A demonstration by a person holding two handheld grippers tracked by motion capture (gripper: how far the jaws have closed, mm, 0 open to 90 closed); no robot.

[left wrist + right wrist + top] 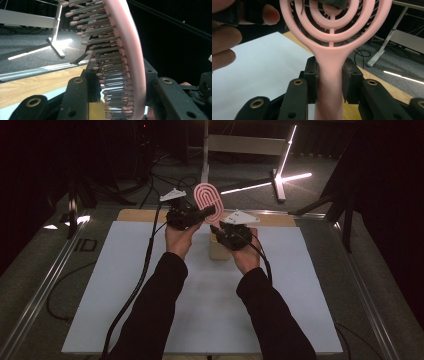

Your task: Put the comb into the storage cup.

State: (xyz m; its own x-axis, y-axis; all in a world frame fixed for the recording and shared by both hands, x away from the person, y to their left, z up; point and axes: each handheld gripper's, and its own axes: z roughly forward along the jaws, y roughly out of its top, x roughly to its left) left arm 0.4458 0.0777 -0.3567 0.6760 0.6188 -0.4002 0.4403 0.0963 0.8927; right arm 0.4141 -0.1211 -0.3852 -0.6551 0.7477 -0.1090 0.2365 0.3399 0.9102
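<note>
Item: pink brush point(206, 200), oval head of concentric rings, bristled on one face. Held above the far middle of the table, head up, over a tan cup point(218, 248).

Left gripper point(209, 212): jaws clamped on the brush head, one pad among the bristles point(100, 50), the other on the ringed back. Left hand point(178, 237) wraps the gripper body.

Right gripper point(216, 231): jaws closed on the brush handle point(329, 75), one pad on each side, just below where the handle widens into the head. Right hand point(246, 256) beneath it.

Nearby: the cup stands on the white mat point(125, 285), between the two hands and partly hidden by the right gripper. A grey three-cornered plate point(173, 195) tops the left gripper. Black cables point(145, 265) trail back along both dark sleeves.

Surface: white mat over a wood tabletop point(135, 215), whose bare strip shows along the far edge; metal rails point(45, 280) flank both sides.

Room: dark, with grey floor, loose cables, a white stand point(240, 145) beyond the table, and a bright light strip point(287, 145) reflected on the floor.
</note>
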